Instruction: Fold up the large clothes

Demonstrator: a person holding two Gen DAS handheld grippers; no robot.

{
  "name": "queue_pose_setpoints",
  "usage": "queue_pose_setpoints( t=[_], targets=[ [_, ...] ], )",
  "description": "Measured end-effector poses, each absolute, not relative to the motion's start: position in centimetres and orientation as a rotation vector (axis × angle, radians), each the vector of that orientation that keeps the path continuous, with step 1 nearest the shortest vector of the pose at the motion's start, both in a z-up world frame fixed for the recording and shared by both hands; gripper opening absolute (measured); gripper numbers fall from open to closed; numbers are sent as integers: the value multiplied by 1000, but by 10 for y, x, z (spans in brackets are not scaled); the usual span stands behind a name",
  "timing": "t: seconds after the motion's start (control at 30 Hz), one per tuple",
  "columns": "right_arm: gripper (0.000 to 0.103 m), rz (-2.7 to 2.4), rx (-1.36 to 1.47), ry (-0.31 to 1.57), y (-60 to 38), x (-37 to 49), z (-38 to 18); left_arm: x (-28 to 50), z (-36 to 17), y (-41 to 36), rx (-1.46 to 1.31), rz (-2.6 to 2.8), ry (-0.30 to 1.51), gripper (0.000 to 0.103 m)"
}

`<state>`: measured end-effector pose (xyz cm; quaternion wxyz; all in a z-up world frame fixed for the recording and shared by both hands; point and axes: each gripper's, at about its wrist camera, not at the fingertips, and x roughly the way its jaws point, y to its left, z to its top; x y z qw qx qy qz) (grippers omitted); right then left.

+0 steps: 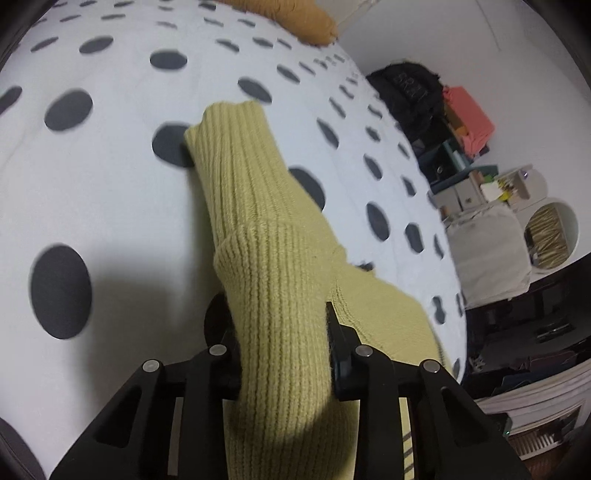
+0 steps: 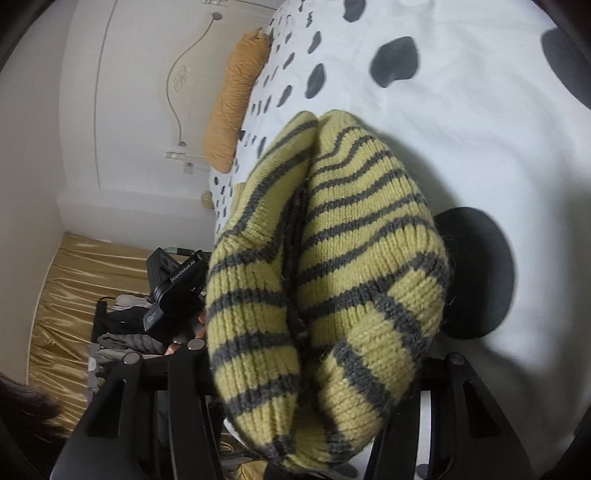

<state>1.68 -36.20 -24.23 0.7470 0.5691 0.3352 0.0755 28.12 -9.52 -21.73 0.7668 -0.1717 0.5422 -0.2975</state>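
A yellow-green knit sweater lies on a white bedspread [image 1: 110,206] with dark dots. In the left wrist view its plain ribbed sleeve [image 1: 240,177] runs away from me across the bed, cuff at the far end. My left gripper [image 1: 280,332] is shut on this sleeve, whose knit fills the gap between the black fingers [image 1: 334,332]. In the right wrist view a bunched part of the sweater with grey stripes [image 2: 332,258] bulges up between the jaws. My right gripper [image 2: 317,373] is shut on it, its fingertips hidden by the knit. The left gripper's black body [image 2: 177,288] shows to the left.
A mustard pillow [image 1: 295,18] [image 2: 236,99] lies at the bed's far end by a white wall. Past the bed's right edge stand a black bag [image 1: 410,92], coral boxes [image 1: 472,122] and a white shelf unit [image 1: 517,199]. Gold fabric [image 2: 62,295] hangs beyond the bed's left side.
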Motion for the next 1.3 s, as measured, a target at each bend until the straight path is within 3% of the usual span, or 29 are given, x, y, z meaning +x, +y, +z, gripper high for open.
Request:
queue_pose_setpoints(
  t=[0.23,0.37,0.4,0.43,0.5,0.6,0.73,0.83,0.9,1.0,1.17,1.23,1.3],
  targets=[
    [52,316,1205,704,-299,61,-203,312,-149,0,-352,-572,1068,32],
    [52,318,1183,779,-251,94,-219,338,-203,35,-264,-436,1185,35],
    [52,275,1171,831,-239,100,-235,343,-229,41,-240,-383,1247,38],
    [53,240,1165,873,-233,101,-248,345,-260,46,-239,-341,1312,48],
    [56,161,1161,981,-221,102,-283,342,-268,61,-346,-360,1279,52],
    [60,166,1074,971,-219,95,-265,344,-249,72,-377,-367,1266,49],
    [60,94,964,1017,-235,75,-223,328,-184,110,-323,-314,1108,45],
    [53,28,803,906,-241,57,-173,301,-158,125,-282,-326,1065,45],
    [37,86,811,861,-240,66,-155,274,-152,112,-268,-380,1073,45],
    [24,240,861,834,-231,93,-155,238,-160,89,-235,-448,1096,45],
    [24,259,907,952,-199,175,-186,203,-198,62,-147,-426,1118,45],
    [2,153,830,1000,-207,184,-206,201,-212,64,-126,-396,1129,47],
    [0,134,841,1001,-225,177,-218,201,-219,69,-157,-388,1127,47]
  ],
)
